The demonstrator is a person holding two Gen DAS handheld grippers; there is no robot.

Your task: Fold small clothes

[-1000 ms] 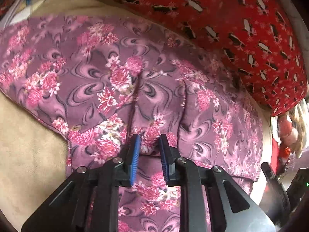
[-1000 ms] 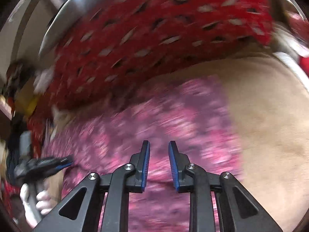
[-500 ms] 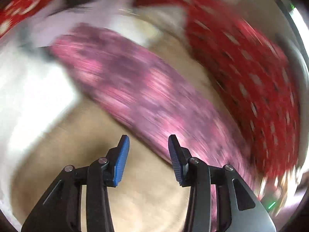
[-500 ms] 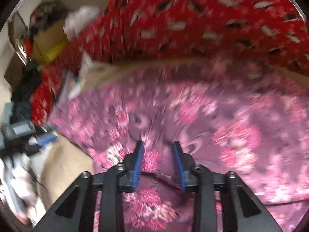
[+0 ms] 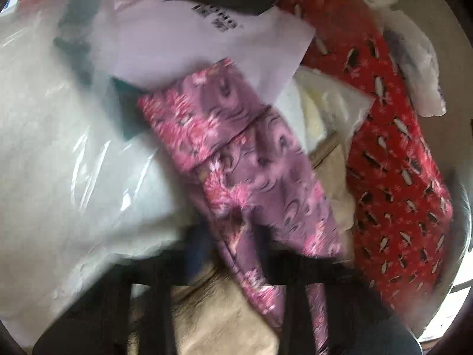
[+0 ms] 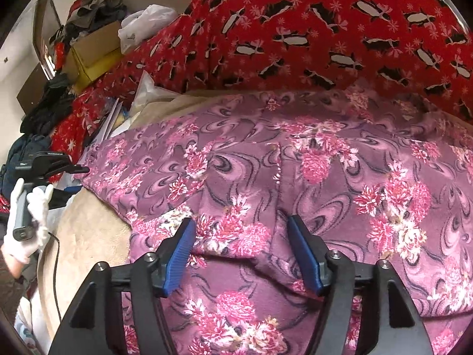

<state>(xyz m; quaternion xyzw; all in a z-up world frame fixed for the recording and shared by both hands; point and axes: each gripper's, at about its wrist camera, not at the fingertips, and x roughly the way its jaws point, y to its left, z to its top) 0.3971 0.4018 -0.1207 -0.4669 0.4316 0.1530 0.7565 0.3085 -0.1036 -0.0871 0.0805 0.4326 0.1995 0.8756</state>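
Note:
A purple garment with pink flowers (image 6: pixel 325 162) lies spread on a beige blanket (image 6: pixel 88 230). My right gripper (image 6: pixel 242 251) hovers low over its middle. Its jaws are opening, and a raised fold of the cloth sits between the blue pads without being pinched. In the left wrist view, a narrow end of the same garment (image 5: pixel 260 171) runs down into my blurred left gripper (image 5: pixel 233 245), which is shut on the cloth. From the right wrist view, the left gripper (image 6: pixel 81 169) is at the garment's far left edge, held by a white-gloved hand (image 6: pixel 29 222).
A red blanket with a penguin print (image 6: pixel 295 29) is heaped behind the garment. Beside the left gripper lie a clear plastic bag (image 5: pixel 59 148) and a white printed sheet (image 5: pixel 207 38). A cardboard box (image 6: pixel 94 50) and piled clothes stand at the back left.
My left gripper swung from the garment's middle out to its end and shut on the cloth there. My right gripper settled over the garment's middle and its jaws spread wider.

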